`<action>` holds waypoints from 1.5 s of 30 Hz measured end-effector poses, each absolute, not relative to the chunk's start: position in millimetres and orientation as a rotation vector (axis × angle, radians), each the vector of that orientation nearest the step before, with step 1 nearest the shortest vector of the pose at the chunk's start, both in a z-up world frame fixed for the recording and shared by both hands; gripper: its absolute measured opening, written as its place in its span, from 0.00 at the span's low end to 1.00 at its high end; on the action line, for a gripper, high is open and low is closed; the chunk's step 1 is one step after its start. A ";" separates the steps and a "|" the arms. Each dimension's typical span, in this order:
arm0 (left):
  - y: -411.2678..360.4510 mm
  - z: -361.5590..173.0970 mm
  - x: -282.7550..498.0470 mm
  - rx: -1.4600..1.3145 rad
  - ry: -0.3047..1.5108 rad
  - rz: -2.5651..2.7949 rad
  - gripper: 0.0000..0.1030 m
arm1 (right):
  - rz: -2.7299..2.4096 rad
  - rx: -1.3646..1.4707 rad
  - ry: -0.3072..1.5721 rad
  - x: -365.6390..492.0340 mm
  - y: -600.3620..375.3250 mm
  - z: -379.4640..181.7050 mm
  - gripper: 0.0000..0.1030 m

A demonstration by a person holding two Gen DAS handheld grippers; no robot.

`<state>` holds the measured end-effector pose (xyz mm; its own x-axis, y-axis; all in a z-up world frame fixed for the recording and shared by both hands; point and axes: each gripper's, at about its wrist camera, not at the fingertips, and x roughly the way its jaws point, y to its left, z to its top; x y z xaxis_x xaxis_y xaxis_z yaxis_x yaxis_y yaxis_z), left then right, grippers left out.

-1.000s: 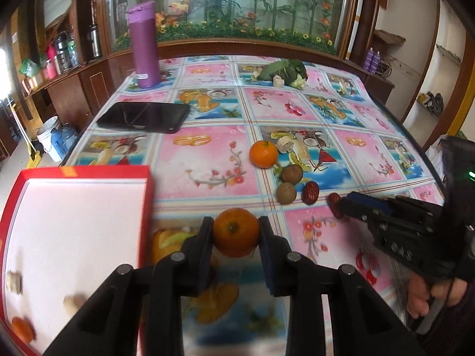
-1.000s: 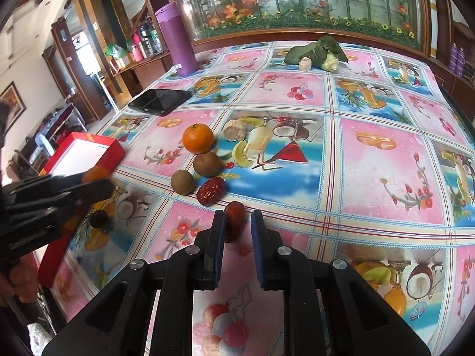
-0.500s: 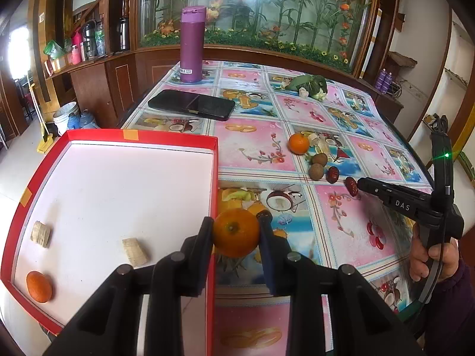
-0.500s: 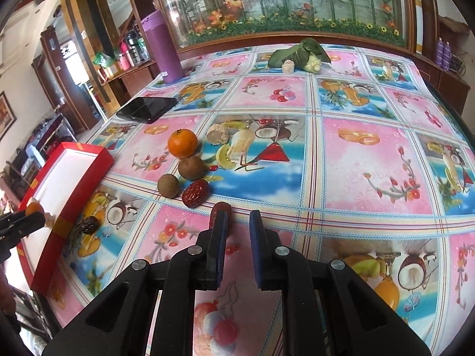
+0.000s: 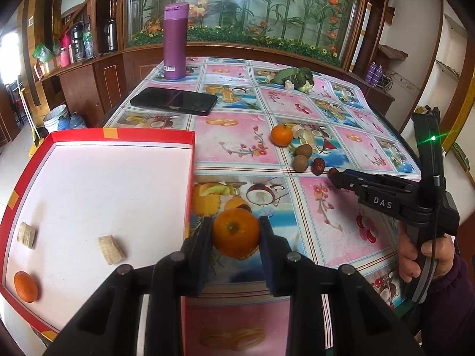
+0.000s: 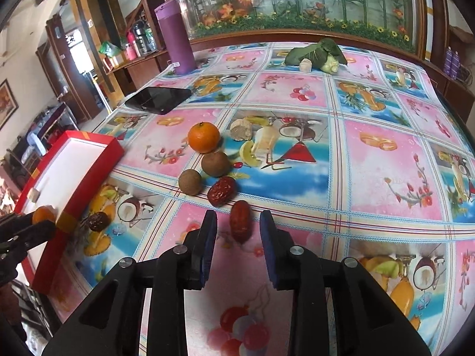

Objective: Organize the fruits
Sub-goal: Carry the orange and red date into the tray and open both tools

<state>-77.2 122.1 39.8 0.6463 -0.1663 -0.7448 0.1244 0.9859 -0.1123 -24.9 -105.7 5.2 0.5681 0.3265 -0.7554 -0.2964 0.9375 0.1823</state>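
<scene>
Our left gripper (image 5: 236,233) clamps an orange (image 5: 236,233) just beside the red box (image 5: 118,133)'s right wall. Our right gripper (image 6: 238,227) stands apart around a red date (image 6: 240,221) lying on the tablecloth (image 6: 386,163), near the other fruits.

Setting: a lived-in home, dining or living room. A table (image 6: 383,136) carries a glossy fruit-print oilcloth. Behind it stands a dark wooden cabinet with a large glass panel painted with bamboo and flowers (image 5: 252,9). A side shelf holds thermoses and cups (image 5: 74,44). A purple flask (image 5: 175,41), a phone (image 5: 173,101) and leafy vegetables (image 6: 314,55) lie on the table; buckets (image 5: 58,118) stand on the floor.
</scene>
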 end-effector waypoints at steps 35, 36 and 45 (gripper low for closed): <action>251.7 38.1 -80.7 -0.162 0.814 0.119 0.31 | 0.717 0.053 0.818 -27.5 91.7 44.7 0.14; 255.4 35.8 -78.4 -0.165 0.821 0.129 0.31 | 0.721 0.048 0.827 -23.8 101.5 42.3 0.14; 278.4 20.3 -61.5 -0.167 0.885 0.208 0.32 | 0.709 0.001 0.934 -2.3 140.9 16.6 0.14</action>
<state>-61.5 278.4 20.3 0.6151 0.1107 -0.7807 -0.2483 0.9669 -0.0586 -2.3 140.9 16.6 0.3879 0.5575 -0.7340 -0.5569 0.7763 0.2953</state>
